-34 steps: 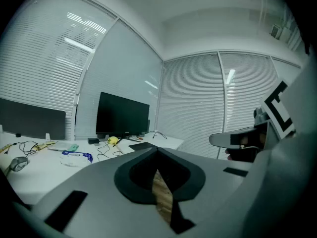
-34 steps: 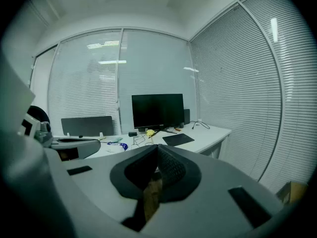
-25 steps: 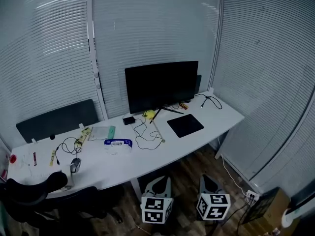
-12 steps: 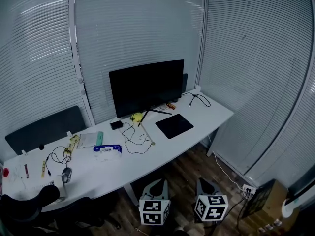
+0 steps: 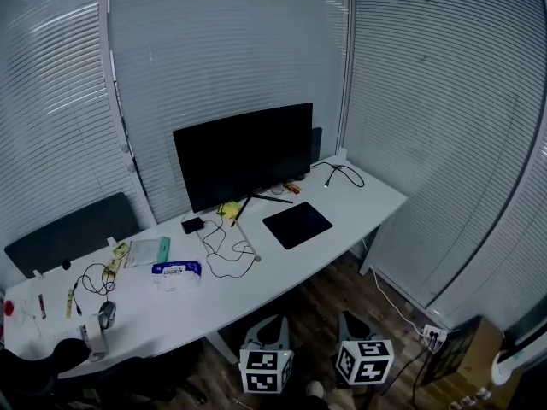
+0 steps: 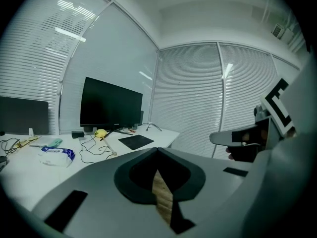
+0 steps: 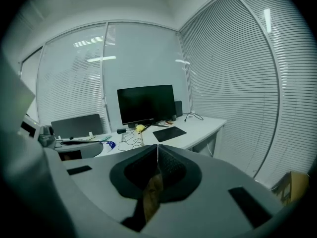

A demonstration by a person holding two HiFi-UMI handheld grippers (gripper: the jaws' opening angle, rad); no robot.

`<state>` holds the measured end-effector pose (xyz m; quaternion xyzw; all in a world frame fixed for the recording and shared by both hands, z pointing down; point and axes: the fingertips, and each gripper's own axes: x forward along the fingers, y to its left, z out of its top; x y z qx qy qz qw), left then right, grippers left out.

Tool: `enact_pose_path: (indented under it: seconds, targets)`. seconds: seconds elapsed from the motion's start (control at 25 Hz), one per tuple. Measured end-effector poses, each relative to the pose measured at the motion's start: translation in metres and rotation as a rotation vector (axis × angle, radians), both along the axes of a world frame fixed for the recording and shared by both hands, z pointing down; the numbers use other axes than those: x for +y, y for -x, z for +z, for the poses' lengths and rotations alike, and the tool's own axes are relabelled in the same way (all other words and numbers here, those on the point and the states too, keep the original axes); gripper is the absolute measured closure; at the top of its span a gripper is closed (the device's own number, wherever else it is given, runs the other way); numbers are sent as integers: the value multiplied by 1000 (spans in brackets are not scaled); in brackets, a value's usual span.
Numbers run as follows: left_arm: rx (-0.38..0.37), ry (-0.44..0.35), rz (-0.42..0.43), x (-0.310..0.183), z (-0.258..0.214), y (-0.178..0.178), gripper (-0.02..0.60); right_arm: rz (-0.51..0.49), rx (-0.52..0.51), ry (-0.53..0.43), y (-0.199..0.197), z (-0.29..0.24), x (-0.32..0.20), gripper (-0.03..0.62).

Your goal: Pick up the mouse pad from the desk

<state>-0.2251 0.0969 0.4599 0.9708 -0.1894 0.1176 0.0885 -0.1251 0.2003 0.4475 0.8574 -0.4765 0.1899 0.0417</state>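
Black rectangular mouse pad (image 5: 297, 225) lies flat on the white desk's (image 5: 367, 205) right part.
The wide black monitor (image 5: 244, 154) stands just beyond it to the left; left gripper (image 5: 269, 325) and right gripper (image 5: 355, 319), both closed and empty, hang well nearer, off the desk.

We note: matt black mouse pad (image 5: 297, 225); smooth white desk (image 5: 369, 200); wood-grain floor (image 5: 323, 307); glossy dark monitor (image 5: 244, 154).

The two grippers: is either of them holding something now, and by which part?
Nothing is held. The left gripper and the right gripper are both shut and empty, short of the desk; the mouse pad lies flat on it, untouched.
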Motion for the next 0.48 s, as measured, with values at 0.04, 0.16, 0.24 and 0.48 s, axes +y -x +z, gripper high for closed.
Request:
enact_pose_path:
  seconds: [0.04, 0.16, 0.24, 0.48]
  targets:
    - [-4, -2, -5, -2, 0, -7, 565, -5, -2, -2, -8, 0, -2, 560]
    - [-6, -15, -21, -9, -2, -31, 565, -26, -4, -6, -32, -2, -12, 560]
    - [-8, -20, -34, -15, -3, -45, 565, -43, -3, -7, -48, -4, -20, 560]
    - [-15, -31, -85, -30, -9, -79, 565, -92, -3, -21, -88, -10, -39, 560]
